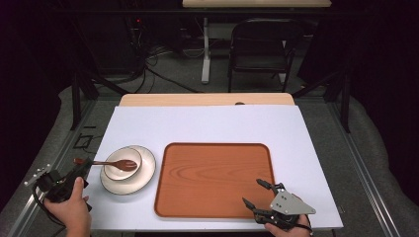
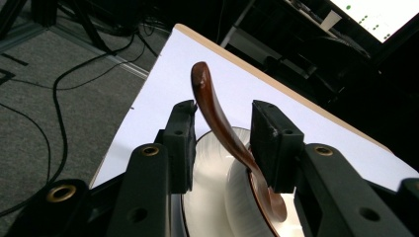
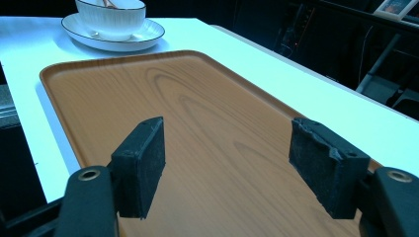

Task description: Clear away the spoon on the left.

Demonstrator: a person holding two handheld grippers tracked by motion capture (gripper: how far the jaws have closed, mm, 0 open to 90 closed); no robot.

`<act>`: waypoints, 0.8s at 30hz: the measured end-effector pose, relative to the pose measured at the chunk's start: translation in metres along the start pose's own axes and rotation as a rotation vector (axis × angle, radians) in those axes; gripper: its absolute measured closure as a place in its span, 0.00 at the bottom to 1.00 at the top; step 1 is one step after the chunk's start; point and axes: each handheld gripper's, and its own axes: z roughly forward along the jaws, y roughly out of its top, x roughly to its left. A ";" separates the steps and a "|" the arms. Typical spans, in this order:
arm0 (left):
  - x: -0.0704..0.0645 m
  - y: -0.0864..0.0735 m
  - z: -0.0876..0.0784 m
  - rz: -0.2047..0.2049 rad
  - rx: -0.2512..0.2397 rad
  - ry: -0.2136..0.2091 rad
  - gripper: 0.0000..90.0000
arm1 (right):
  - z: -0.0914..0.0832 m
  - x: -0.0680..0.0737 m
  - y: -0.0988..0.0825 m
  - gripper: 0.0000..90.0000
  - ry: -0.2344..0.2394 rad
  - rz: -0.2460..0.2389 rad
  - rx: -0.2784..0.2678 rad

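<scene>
Spoon [image 1: 109, 163] lies level in the high view, bowl end resting in the bowl [image 1: 122, 163] on its plate [image 1: 143, 173], handle running left to the left gripper [image 1: 79, 170]. Right gripper [image 1: 257, 192] gapes at the tray's [image 1: 212, 180] near edge. In the left gripper view, the handle [image 2: 217, 118] crosses half-closed jaws, touching both pads. In the right gripper view, wide jaws hold nothing above the tray [image 3: 197, 128].
</scene>
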 end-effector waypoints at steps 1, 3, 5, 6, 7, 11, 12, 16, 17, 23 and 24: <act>-0.001 0.000 0.002 -0.006 -0.001 0.002 0.72 | 0.000 0.000 0.000 0.33 0.000 0.000 -0.001; -0.002 0.000 0.004 -0.007 0.001 0.002 0.73 | 0.000 0.000 0.000 0.33 0.000 0.000 -0.002; -0.003 -0.001 0.006 -0.012 0.002 0.003 0.74 | 0.000 0.000 0.000 0.33 -0.001 -0.001 -0.003; -0.003 -0.001 0.006 -0.012 0.002 0.003 0.75 | 0.000 0.000 0.000 0.33 -0.001 -0.001 -0.003; -0.002 -0.001 0.006 -0.019 0.000 0.004 0.76 | -0.001 0.000 0.000 0.33 -0.001 0.000 -0.004; -0.001 -0.002 0.007 -0.023 -0.003 0.004 0.79 | -0.001 0.000 0.000 0.33 -0.003 0.000 -0.005; 0.000 -0.002 0.007 -0.024 -0.004 0.002 0.80 | -0.001 -0.001 0.000 0.33 -0.003 0.000 -0.004; 0.000 -0.002 0.006 -0.021 -0.008 -0.006 0.82 | 0.000 0.000 0.000 0.33 -0.002 0.000 -0.003; 0.000 -0.003 0.005 -0.022 -0.016 -0.014 0.82 | -0.001 0.000 0.000 0.33 0.000 -0.002 -0.003; -0.005 -0.002 0.001 -0.003 -0.031 -0.034 0.85 | -0.001 0.000 0.000 0.33 -0.002 0.001 -0.004; -0.007 -0.002 0.001 0.001 -0.035 -0.039 0.85 | -0.001 0.000 0.000 0.33 -0.002 0.000 -0.005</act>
